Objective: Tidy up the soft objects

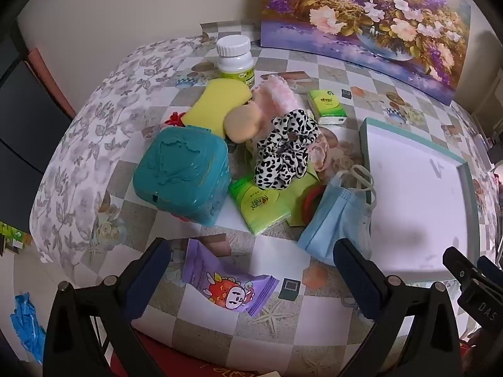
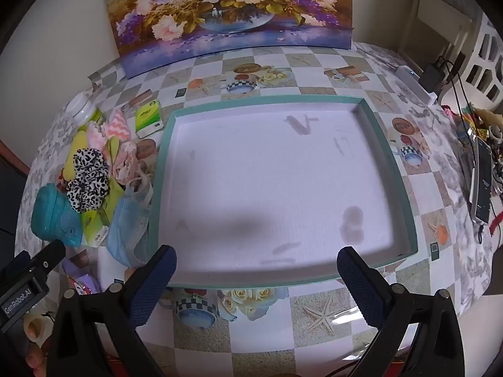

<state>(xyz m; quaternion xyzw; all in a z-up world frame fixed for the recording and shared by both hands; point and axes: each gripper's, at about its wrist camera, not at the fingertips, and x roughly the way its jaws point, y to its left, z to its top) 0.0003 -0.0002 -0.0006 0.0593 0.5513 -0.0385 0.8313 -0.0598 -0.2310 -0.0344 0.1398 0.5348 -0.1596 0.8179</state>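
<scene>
A heap of objects lies left of a shallow teal-rimmed tray (image 1: 364, 135) (image 2: 162, 157) with a white floor. In it: a black-and-white spotted scrunchie (image 1: 284, 149) (image 2: 88, 180), a blue face mask (image 1: 336, 220) (image 2: 127, 223), a yellow sponge (image 1: 217, 102), a round beige puff (image 1: 242, 124), pink fluffy cloth (image 1: 275, 95), green tissue packs (image 1: 259, 205) (image 1: 327, 106) and a purple snack packet (image 1: 226, 286). My left gripper (image 1: 251, 267) hangs open above the purple packet, holding nothing. Over the tray's near edge, my right gripper (image 2: 256, 273) is open and empty.
A teal plastic box (image 1: 182, 174) (image 2: 53, 216) sits at the heap's left and a white bottle (image 1: 235, 59) behind it. A flower painting (image 2: 232, 9) leans on the wall. Phone (image 2: 482, 185), cables and clutter line the table's right edge. A hand (image 2: 33, 326) shows at the lower left.
</scene>
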